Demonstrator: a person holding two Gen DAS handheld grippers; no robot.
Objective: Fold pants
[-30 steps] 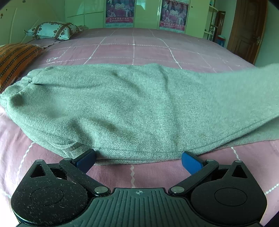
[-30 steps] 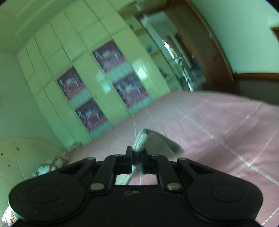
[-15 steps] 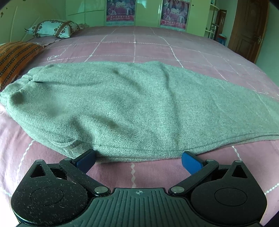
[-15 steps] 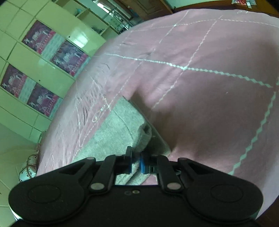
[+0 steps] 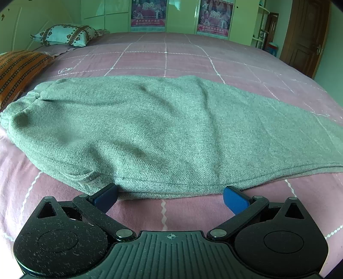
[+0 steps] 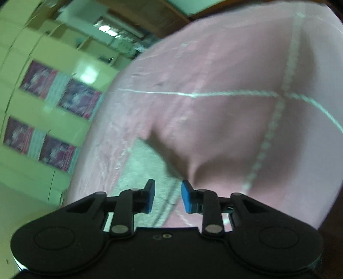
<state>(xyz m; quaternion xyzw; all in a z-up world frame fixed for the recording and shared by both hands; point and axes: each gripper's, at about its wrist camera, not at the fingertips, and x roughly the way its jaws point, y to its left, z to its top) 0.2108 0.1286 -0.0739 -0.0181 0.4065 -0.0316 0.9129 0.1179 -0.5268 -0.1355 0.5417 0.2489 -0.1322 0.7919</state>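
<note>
Grey-green pants (image 5: 150, 128) lie flat across the pink bed (image 5: 167, 53), folded lengthwise, waist at the left and legs running off to the right. My left gripper (image 5: 170, 196) is open wide and empty, its blue pads just at the near edge of the pants. In the blurred right wrist view, my right gripper (image 6: 167, 196) is open with blue pads apart, just above the leg end of the pants (image 6: 145, 167), holding nothing.
A patterned pillow (image 5: 66, 35) and an orange striped cushion (image 5: 19, 68) lie at the bed's far left. Green wardrobes with posters (image 5: 180, 15) stand behind the bed, and a brown door (image 5: 304, 36) is at the right.
My right gripper lowered the leg end onto the bed and opened, letting it go. The pants settled flat. My left gripper stayed still.
</note>
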